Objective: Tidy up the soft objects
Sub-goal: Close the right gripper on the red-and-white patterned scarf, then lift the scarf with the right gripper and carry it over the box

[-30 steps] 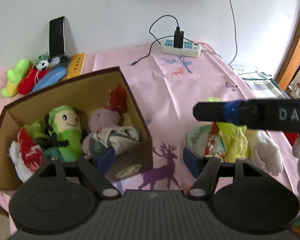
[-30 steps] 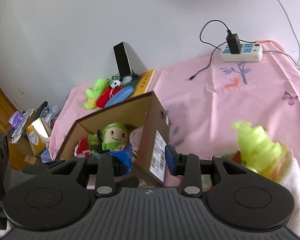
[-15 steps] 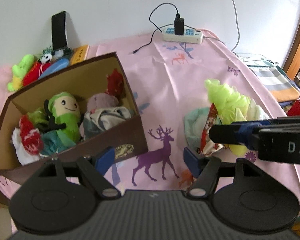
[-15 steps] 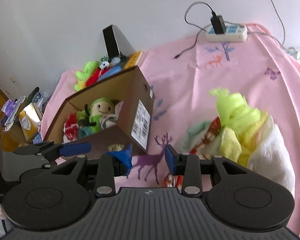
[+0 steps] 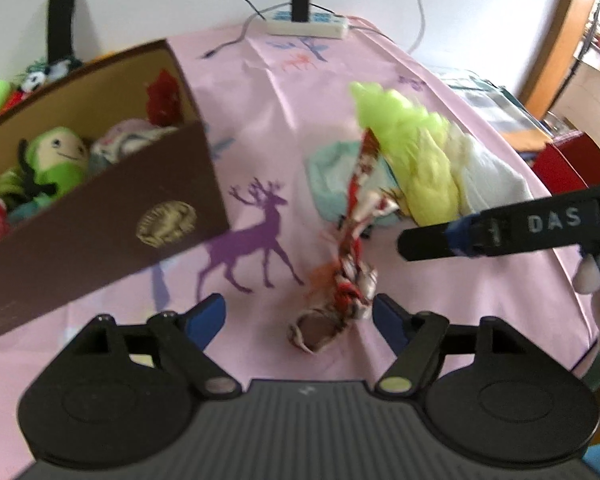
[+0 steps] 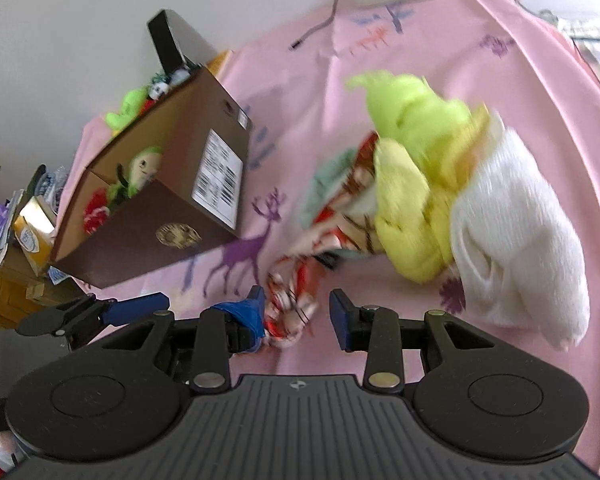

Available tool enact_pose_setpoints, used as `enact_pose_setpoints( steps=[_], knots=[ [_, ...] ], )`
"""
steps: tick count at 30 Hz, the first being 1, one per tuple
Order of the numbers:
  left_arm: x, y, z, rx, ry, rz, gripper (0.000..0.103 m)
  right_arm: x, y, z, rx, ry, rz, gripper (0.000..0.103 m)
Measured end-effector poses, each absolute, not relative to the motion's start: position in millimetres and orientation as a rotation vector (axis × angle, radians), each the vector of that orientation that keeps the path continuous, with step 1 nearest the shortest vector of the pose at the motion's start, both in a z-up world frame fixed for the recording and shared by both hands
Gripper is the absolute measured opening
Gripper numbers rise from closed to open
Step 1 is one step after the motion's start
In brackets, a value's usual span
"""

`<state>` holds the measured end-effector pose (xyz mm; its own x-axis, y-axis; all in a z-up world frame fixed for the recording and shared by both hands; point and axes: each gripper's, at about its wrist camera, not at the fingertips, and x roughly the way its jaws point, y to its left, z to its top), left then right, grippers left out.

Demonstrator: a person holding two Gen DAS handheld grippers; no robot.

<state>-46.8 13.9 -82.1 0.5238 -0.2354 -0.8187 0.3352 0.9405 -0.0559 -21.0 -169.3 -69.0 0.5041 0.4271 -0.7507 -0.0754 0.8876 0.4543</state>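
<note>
A red-and-white patterned cloth (image 5: 350, 280) trails from a soft pile toward me on the pink tablecloth (image 5: 284, 128). In the pile are a lime green fabric (image 6: 416, 120), a yellow cloth (image 6: 404, 216), a white plush (image 6: 516, 232) and a mint cloth (image 5: 328, 176). My left gripper (image 5: 298, 316) hangs low over the cloth's near end, its jaws opening and not pressing it. My right gripper (image 6: 298, 312) is open too; the cloth's end lies between its fingers, against the left pad. A brown box (image 5: 112, 216) at the left holds several plush toys, among them a green doll (image 5: 56, 160).
A power strip (image 5: 308, 28) with a plugged charger and a loose cable lies at the back by the wall. Small toys (image 6: 132, 108) and a black stand (image 6: 168, 40) sit behind the box. The table's edge drops off at the right, by a red thing (image 5: 560, 168).
Both grippers have sunk toward the pile and tipped downward. The patterned cloth's end now lies between the fingers of each. The left jaws stand wider.
</note>
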Motion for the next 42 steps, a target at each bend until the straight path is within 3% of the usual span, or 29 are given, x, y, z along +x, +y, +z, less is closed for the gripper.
enact_pose_setpoints(
  steps=[8, 12, 17, 21, 23, 32, 42],
  knots=[
    [-44.3, -7.3, -105.7, 0.178, 0.953, -0.387, 0.074, -14.6, -163.6, -89.1, 0.416, 1.073, 0.317, 0.019],
    [-39.3, -9.9, -112.9, 0.177, 0.958, -0.398, 0.058, -9.4, -159.4, -96.5, 0.418, 1.095, 0.315, 0.019],
    [-30.6, -8.7, -119.2, 0.157, 0.973, -0.420, 0.050, -1.8, -156.0, -102.9, 0.425, 1.108, 0.304, 0.018],
    [-25.0, -10.2, -124.6, 0.132, 0.992, -0.471, 0.026, 4.3, -154.6, -102.9, 0.443, 1.094, 0.302, 0.019],
    [-24.4, -12.9, -125.3, 0.139, 0.985, -0.482, 0.022, 7.9, -152.0, -103.8, 0.450, 1.088, 0.302, 0.019],
    [-24.3, -1.8, -112.7, 0.131, 0.950, -0.519, 0.016, 12.8, -141.9, -97.9, 0.445, 1.058, 0.340, 0.011],
    [-45.4, 25.8, -45.6, 0.106, 0.758, -0.570, 0.015, 9.1, -124.4, -41.7, 0.449, 0.912, 0.475, 0.006]
  ],
)
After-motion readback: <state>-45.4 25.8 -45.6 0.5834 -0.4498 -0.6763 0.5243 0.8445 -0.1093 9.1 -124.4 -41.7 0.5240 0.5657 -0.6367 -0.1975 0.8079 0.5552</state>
